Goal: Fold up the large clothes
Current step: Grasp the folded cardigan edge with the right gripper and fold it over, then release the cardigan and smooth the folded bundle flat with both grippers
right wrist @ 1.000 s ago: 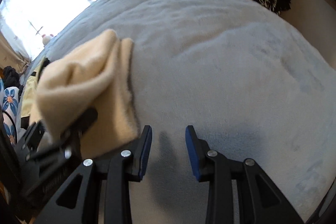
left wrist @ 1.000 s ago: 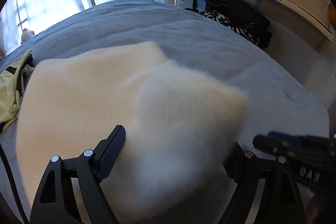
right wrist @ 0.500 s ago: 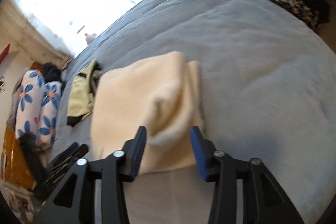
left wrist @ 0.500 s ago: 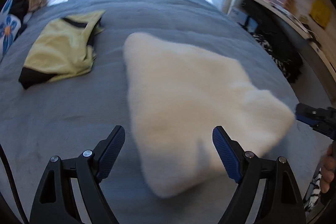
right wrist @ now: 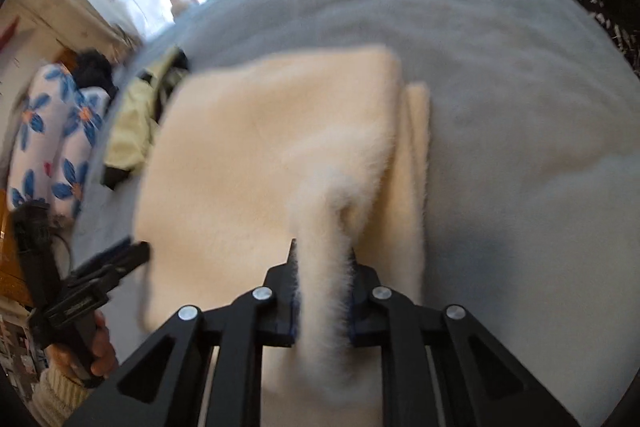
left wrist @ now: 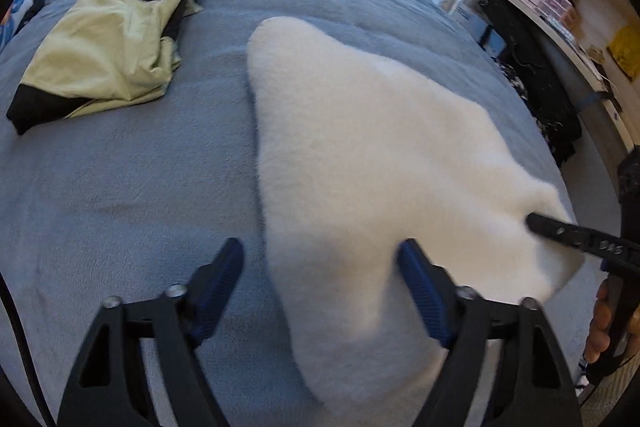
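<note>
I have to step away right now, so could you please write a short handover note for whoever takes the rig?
Right gripper: closing, pinching a raised ridge of the cream fleece garment.
Left gripper: closing, jaws astride the garment's near edge, not gripping yet.
Garment lies partly folded on the grey-blue bedspread; a yellow-green garment waits beyond it.
Left: finish this fold, then the yellow-green one.

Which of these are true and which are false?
1. The fluffy cream garment lies on a blue blanket. True.
2. The right gripper pinches a fold of the cream garment. True.
3. The yellow-green garment sits on top of the cream one. False: it lies apart, on the blanket.
4. The left gripper grips the yellow-green garment. False: its jaws are closing around the cream garment's edge, pads not pressing.
</note>
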Demonstrator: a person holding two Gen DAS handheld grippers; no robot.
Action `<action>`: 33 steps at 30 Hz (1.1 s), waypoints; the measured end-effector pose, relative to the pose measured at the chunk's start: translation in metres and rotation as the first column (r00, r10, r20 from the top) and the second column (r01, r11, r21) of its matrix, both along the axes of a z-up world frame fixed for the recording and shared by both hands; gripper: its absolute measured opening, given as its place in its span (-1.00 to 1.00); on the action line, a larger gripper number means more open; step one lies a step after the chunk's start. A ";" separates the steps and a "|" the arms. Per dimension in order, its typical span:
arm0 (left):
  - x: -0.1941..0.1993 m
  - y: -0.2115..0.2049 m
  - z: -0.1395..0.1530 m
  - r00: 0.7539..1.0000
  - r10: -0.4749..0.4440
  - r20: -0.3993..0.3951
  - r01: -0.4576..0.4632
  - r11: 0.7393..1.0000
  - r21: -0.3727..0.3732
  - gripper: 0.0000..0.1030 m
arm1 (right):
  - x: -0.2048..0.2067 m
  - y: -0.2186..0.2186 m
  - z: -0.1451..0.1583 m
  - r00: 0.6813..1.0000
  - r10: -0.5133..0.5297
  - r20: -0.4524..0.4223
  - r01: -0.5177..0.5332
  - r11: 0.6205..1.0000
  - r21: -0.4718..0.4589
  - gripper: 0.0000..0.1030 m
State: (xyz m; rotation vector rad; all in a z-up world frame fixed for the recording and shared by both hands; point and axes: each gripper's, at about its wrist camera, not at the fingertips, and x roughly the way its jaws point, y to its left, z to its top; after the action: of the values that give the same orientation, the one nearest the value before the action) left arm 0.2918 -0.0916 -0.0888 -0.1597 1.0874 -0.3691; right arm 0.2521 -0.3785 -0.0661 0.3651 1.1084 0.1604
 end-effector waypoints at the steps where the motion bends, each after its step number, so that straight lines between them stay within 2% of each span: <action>1: -0.002 -0.002 0.003 1.000 -0.009 0.007 0.009 1.000 -0.003 0.34 | -0.012 -0.007 0.010 0.999 -0.013 0.046 0.012 1.000 0.016 -0.72; 3: -0.008 -0.008 0.005 0.999 -0.032 0.034 0.032 0.999 0.002 0.34 | -0.030 -0.015 0.015 0.996 -0.023 0.082 0.022 1.000 0.009 -0.73; 4: -0.010 -0.014 0.001 0.998 -0.050 0.036 0.050 0.999 0.004 0.34 | -0.035 -0.016 0.005 0.997 -0.028 0.074 0.031 0.999 -0.031 -0.73; 6: -0.015 -0.023 -0.010 0.999 -0.050 0.019 0.050 0.999 0.023 0.35 | -0.036 -0.017 -0.027 0.999 -0.039 -0.001 0.039 0.997 -0.062 -0.73; 7: -0.018 -0.028 -0.014 0.999 -0.045 0.029 0.044 0.998 0.047 0.37 | -0.036 -0.019 -0.043 0.999 -0.049 -0.020 0.048 0.997 -0.052 -0.72; 9: -0.023 -0.036 -0.016 0.997 -0.041 0.065 0.036 0.996 0.085 0.42 | -0.037 -0.022 -0.052 0.998 -0.065 -0.005 0.065 0.997 -0.029 -0.69; 11: -0.023 -0.037 -0.014 0.997 -0.035 0.065 0.029 0.995 0.094 0.43 | -0.040 -0.025 -0.042 0.996 -0.086 0.006 0.086 0.996 0.004 -0.67; 12: -0.023 -0.036 -0.012 0.998 -0.035 0.057 0.030 0.995 0.090 0.43 | -0.040 -0.027 -0.036 0.996 -0.089 0.003 0.089 0.996 0.010 -0.59; 14: -0.021 -0.033 -0.006 0.998 -0.046 0.038 0.042 0.995 0.087 0.43 | -0.041 -0.030 -0.016 0.994 -0.100 0.038 0.101 0.995 -0.021 -0.54; 15: -0.021 -0.032 0.000 0.997 -0.057 0.043 0.053 0.994 0.095 0.43 | -0.040 -0.031 -0.005 0.992 -0.104 0.073 0.107 0.994 -0.040 -0.43; 16: -0.021 -0.031 0.005 0.997 -0.063 0.054 0.057 0.994 0.096 0.43 | -0.037 -0.033 0.003 0.989 -0.108 0.099 0.114 0.992 -0.052 -0.21; 18: -0.018 -0.027 0.015 0.994 -0.072 0.085 0.065 0.994 0.088 0.44 | -0.026 -0.037 0.011 0.985 -0.119 0.128 0.127 0.990 -0.057 0.02; 19: -0.013 -0.026 0.019 0.993 -0.066 0.094 0.057 0.995 0.086 0.45 | -0.014 -0.040 0.013 0.981 -0.132 0.139 0.141 0.988 -0.060 0.03; 22: 0.012 -0.022 0.023 0.996 -0.015 0.087 0.009 0.998 0.063 0.45 | 0.024 -0.051 0.002 0.978 -0.176 0.111 0.181 0.983 -0.040 0.03; 25: 0.037 -0.021 0.013 0.999 0.026 0.039 -0.028 0.998 0.053 0.45 | 0.061 -0.059 -0.022 0.975 -0.216 0.042 0.217 0.976 -0.024 0.02; 26: 0.043 -0.021 0.010 0.999 0.032 0.027 -0.033 0.999 0.041 0.45 | 0.068 -0.059 -0.030 0.976 -0.219 0.021 0.219 0.976 -0.017 -0.06; 27: 0.049 -0.020 0.007 0.999 0.040 0.018 -0.040 0.999 0.027 0.45 | 0.078 -0.060 -0.040 0.978 -0.207 0.005 0.207 0.978 -0.001 -0.60; 28: 0.054 -0.020 0.007 0.999 0.046 0.016 -0.047 0.999 0.019 0.43 | 0.084 -0.058 -0.043 0.982 -0.188 -0.003 0.188 0.982 0.019 -0.71; 31: 0.061 -0.022 0.006 0.996 0.067 0.058 -0.070 0.996 0.048 0.40 | 0.095 -0.049 -0.034 0.985 -0.160 0.062 0.164 0.984 -0.067 -0.73; 33: 0.065 -0.022 -0.001 0.994 0.083 0.064 -0.086 0.996 0.038 0.43 | 0.106 -0.044 -0.049 0.990 -0.142 0.023 0.144 0.983 -0.118 -0.70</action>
State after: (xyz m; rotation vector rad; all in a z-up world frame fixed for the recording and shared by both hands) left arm 0.3564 -0.1132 -0.0895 -0.1564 1.0227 -0.2739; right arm 0.3585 -0.4221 -0.1154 0.3348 1.0677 -0.0303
